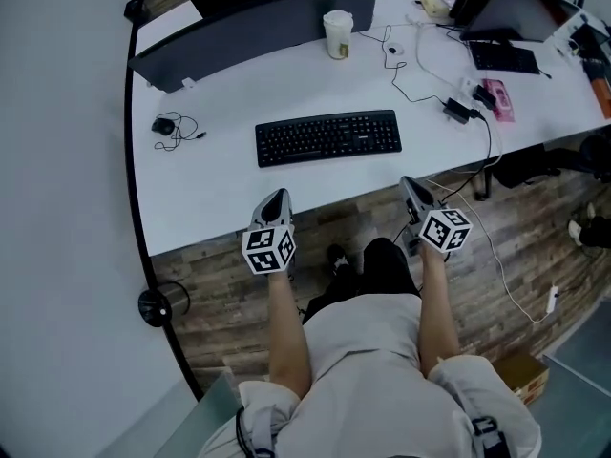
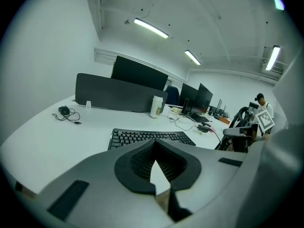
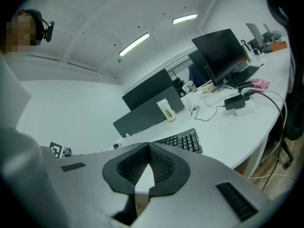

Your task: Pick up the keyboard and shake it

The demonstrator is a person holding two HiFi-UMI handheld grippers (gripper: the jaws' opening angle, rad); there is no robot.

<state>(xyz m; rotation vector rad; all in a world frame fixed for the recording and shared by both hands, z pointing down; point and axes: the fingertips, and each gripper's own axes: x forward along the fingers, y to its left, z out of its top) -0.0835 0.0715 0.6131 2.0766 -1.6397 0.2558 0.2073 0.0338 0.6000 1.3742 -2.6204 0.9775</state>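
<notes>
The keyboard (image 1: 327,137) lies flat on the white surface (image 1: 210,194), untouched, ahead of the left gripper (image 1: 276,198) and right gripper (image 1: 409,185). Both hover at the near edge, jaws pressed together and empty. Reaching it like that, they'd likely shove it toward the cup (image 1: 337,34) — not grip it.
</notes>
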